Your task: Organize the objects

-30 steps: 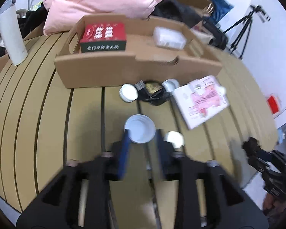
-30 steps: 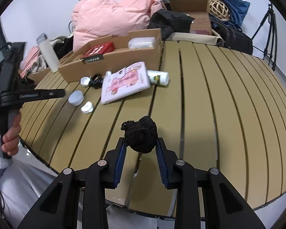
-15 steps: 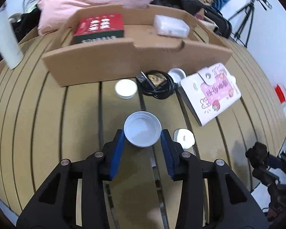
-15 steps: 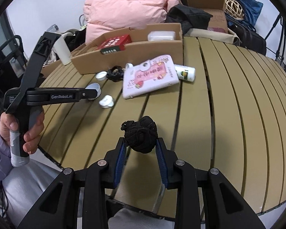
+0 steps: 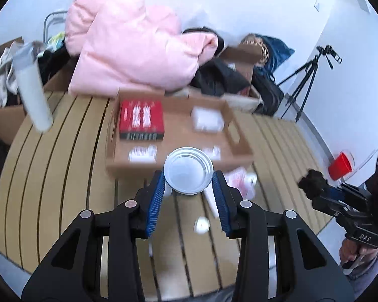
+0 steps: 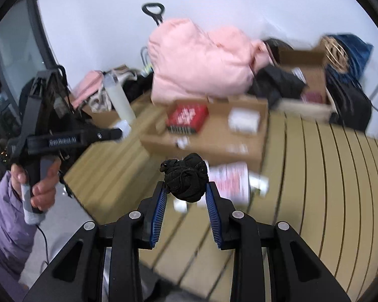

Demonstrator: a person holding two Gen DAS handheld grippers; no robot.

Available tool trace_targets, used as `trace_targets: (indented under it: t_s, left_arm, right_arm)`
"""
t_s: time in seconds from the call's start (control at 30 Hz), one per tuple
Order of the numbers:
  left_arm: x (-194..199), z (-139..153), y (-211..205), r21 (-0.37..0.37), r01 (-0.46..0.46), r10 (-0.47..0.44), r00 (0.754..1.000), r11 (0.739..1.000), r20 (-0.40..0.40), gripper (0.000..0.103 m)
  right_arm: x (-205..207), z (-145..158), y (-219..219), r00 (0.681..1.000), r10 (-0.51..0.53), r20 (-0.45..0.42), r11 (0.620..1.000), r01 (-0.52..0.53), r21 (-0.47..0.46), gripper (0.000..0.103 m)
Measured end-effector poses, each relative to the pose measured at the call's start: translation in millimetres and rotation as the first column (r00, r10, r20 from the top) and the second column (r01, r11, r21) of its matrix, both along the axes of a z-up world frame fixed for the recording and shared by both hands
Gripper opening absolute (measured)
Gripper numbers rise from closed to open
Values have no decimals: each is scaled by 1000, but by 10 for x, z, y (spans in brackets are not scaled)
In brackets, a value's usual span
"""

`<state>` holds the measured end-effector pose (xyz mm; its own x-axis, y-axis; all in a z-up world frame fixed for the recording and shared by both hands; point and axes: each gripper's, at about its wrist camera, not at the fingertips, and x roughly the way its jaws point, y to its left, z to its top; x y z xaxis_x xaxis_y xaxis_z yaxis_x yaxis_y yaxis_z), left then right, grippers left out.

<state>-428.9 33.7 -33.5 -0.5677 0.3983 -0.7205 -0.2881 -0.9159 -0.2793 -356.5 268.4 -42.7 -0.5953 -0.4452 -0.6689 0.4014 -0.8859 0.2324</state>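
Left wrist view. The left tongs point(image 5: 188, 187) gripped a round white lid point(image 5: 188, 170) between their blue pads point(image 5: 155, 202), the lid raised above the slatted surface point(image 5: 50, 176). At 12 o'clock from the lid lay an open cardboard box point(image 5: 179, 136) holding a red carton point(image 5: 141, 120) at its 10 o'clock corner and a white packet point(image 5: 207, 118) at 1 o'clock. A pink quilt point(image 5: 133, 42) was heaped beyond the box. A white tumbler point(image 5: 32, 88) stood at 10 o'clock, blurred. A small white cap point(image 5: 202, 224) lay on the surface at 6 o'clock from the lid. At 3 o'clock the right tongs point(image 5: 317, 185) appeared, clamped on a black bundle point(image 5: 312, 182).

Right wrist view. The right tongs point(image 6: 186, 192) held the black bundle point(image 6: 186, 180) between their pads point(image 6: 159, 210), lifted clear of the surface point(image 6: 327, 188). A pink-printed pouch point(image 6: 230, 182) lay just at 3 o'clock of the bundle, with a white tube point(image 6: 258, 183) beside it. The box point(image 6: 214, 136) sat at 12 o'clock, the red carton point(image 6: 187, 117) and white packet point(image 6: 244, 120) inside it. At 9 o'clock a hand point(image 6: 37, 183) held the left tongs point(image 6: 118, 132), whose tip was too blurred to read.
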Motion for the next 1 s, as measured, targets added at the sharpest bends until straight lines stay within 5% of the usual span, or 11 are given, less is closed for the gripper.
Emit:
trace_targets:
  t_s: [0.23,0.4,0.6,0.67,0.77,1.0]
  left_arm:
    - [-944,-154,376,-56,20,-16,998,998,61,35]
    - [-1717,-761,508,-84,-14,28,985,996,170,35]
    - [-2203,-1306,439,-64,-56,70,966,996,250,36]
    - [-2247,-1359,385,-42,-64,73,964,997,255,41]
    - [-2239,-1306,316,14,-40,36,973,999,229,62]
    - [-1885,-713,211,-90,-21,33,991,996,132,62]
  right_arm:
    - [-1438,1,-269,989,4,151,1000,-1,-24,34]
    - [-2394,-401,-517,969,-28,246,999,21,33,34]
    - [-3126,-970,-548,943,-74,325,996,55,68,36]
    - [-3272,-1085,-534,935,-81,345,996,65,59,43]
    - [-3348,-1073,-473,939,-108,328,994,99,43,91]
    - [-3113,-707,-428,958,-113,265,994,107,39,96]
